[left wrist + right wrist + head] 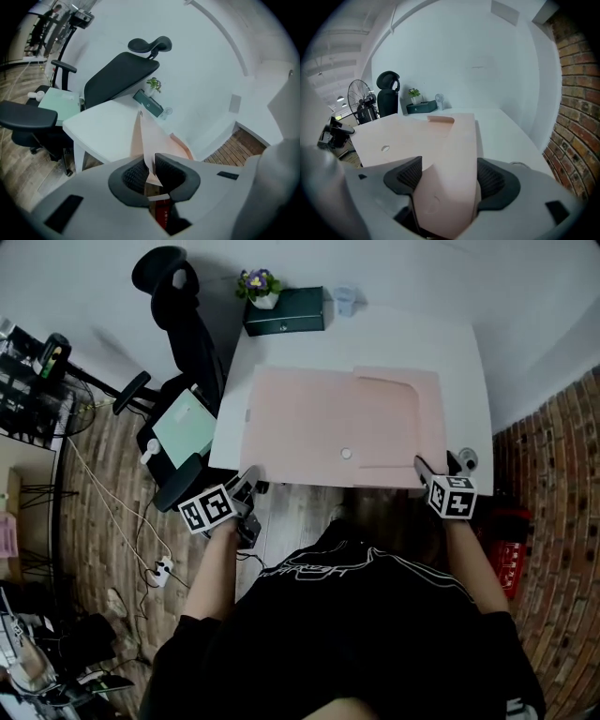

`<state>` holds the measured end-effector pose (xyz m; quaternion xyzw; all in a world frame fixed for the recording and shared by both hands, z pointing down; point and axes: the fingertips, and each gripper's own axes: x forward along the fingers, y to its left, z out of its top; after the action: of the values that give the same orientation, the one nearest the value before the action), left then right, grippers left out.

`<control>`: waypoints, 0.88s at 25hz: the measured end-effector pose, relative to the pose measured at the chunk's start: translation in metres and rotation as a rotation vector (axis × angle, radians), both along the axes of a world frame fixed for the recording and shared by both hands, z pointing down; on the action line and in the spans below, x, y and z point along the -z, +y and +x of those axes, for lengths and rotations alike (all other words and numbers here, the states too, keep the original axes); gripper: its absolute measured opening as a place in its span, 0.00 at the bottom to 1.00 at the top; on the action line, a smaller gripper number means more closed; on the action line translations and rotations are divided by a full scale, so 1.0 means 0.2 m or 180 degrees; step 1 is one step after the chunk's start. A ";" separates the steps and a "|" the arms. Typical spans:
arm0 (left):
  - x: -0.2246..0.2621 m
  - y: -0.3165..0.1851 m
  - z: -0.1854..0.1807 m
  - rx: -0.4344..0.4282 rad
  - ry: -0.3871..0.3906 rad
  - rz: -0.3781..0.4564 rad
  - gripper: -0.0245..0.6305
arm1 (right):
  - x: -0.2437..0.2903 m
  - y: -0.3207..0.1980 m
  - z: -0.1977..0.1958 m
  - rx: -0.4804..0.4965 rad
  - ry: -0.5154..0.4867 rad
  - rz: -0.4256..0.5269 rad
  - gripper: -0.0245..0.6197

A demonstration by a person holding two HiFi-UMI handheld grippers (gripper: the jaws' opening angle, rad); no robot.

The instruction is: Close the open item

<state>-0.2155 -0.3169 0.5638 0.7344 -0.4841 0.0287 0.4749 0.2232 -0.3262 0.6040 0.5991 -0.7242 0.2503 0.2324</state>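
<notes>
Wood-plank floor [103,484] on the left and a brick wall [553,446] on the right flank a white table [450,343]. The person in a black shirt [356,615] stands at its near edge.

The left gripper [248,479] is at the near left corner of the pink folder [319,423]. Its jaws are almost together, pinching a thin edge of the pink card, which runs away from them edge-on in the left gripper view. The right gripper [422,470] is at the folder's near right corner. Its jaws stand wide, with a broad pink panel filling the gap and touching both pads.

Between the two grippers the folder lies open across the near half of the table, spread wide. A small round hole [346,454] sits close to its near edge, and a notched flap [384,390] lies toward the right. The far half of the table is bare white.

At the far edge, well apart from the folder, stand a dark green box [284,311], a small potted plant [258,284] just left of it and a clear cup [344,300] just right of it. A black office chair [183,324] stands off the table's left side with a pale green sheet [183,427] on its seat. A standing fan [358,93] shows beyond it in the right gripper view.
</notes>
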 end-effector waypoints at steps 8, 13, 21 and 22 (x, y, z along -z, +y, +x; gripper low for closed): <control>0.33 -0.05 0.16 -0.0194 -0.0444 0.0407 0.12 | 0.17 0.06 0.08 0.0105 -0.0183 0.0263 0.65; 0.50 -0.05 0.31 -0.0366 -0.0754 0.0689 0.12 | 0.28 0.26 0.21 -0.0046 -0.0442 0.0387 0.62; 0.75 0.02 0.70 -0.0809 -0.1057 0.1243 0.12 | 0.54 0.59 0.21 0.0116 -0.0604 0.0734 0.35; 0.77 0.04 0.76 -0.0885 -0.1098 0.1301 0.12 | 0.56 0.62 0.21 0.0118 -0.0604 0.0775 0.30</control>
<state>-0.0643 -0.3096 0.4091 0.8582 -0.4482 0.1198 0.2195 0.2656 -0.2016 0.4917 0.5831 -0.7787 0.2117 0.0932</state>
